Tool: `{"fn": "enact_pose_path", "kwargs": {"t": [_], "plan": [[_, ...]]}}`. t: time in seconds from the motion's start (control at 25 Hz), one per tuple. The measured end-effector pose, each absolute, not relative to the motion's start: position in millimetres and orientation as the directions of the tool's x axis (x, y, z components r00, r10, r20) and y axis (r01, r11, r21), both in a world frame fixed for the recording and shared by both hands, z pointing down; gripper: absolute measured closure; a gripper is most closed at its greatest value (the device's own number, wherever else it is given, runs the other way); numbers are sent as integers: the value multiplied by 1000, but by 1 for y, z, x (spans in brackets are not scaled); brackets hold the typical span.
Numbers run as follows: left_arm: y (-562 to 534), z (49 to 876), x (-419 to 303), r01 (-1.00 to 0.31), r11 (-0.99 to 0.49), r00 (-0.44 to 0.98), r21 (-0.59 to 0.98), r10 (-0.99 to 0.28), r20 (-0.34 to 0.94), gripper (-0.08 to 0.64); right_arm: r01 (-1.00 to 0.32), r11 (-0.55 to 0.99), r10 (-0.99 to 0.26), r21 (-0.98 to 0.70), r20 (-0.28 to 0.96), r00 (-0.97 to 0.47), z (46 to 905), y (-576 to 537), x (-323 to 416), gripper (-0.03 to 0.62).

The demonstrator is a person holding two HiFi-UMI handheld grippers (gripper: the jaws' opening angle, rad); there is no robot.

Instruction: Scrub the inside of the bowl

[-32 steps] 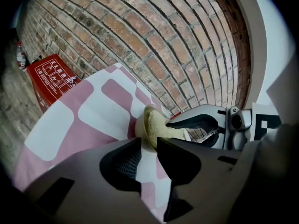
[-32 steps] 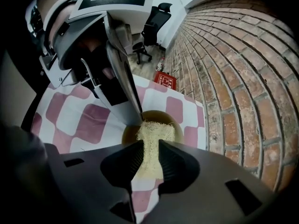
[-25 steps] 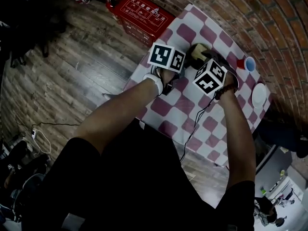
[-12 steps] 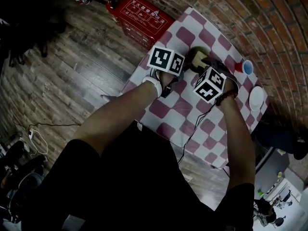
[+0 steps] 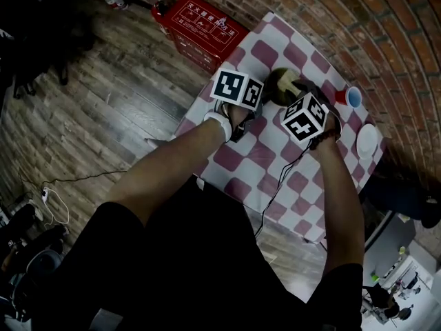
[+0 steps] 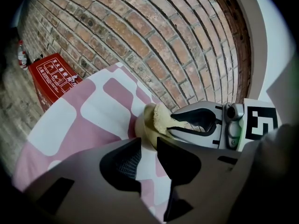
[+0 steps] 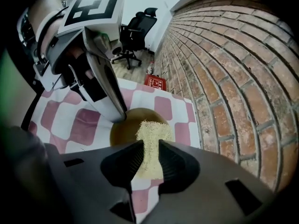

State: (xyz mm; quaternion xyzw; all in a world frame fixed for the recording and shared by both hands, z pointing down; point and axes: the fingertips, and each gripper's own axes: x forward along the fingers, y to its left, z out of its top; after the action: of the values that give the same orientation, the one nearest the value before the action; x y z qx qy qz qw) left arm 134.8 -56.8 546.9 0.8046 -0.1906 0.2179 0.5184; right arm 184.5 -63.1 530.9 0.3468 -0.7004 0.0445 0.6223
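Your left gripper pinches the bowl rim at 10 o'clock, steadying it; your right gripper clamps the sponge inside.

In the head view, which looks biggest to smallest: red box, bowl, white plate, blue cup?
Largest: red box.
Then bowl and white plate, alike; bowl partly hidden.
Smallest: blue cup.

Bowl: olive-brown, round, upright on checked cloth; near rim pinched in my left gripper. Sponge: pale yellow, coarse, clamped in my right gripper, front end inside bowl.
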Motion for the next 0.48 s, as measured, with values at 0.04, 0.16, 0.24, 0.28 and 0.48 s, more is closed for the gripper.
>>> {"fn": "enact_pose_path", "kwargs": {"t": [0.04,0.16,0.24,0.28,0.48], "plan": [[-57,547,135,-532,-388,833,753,-81,547,445,-528,762,-427,374,904,24,530,-61,187,482],[-57,549,134,-531,-378,835,758,-83,544,445,-484,796,-399,365,916,34,532,-50,185,482],[-56,549,135,-531,-373,836,761,-81,543,445,-466,811,-387,354,922,27,536,-45,178,482],[-55,549,135,-531,-373,835,761,-79,544,445,-464,814,-383,348,923,21,538,-44,174,482],[-56,550,135,-536,-375,831,756,-77,551,445,-538,785,-386,308,922,-36,540,-55,160,482]]}}
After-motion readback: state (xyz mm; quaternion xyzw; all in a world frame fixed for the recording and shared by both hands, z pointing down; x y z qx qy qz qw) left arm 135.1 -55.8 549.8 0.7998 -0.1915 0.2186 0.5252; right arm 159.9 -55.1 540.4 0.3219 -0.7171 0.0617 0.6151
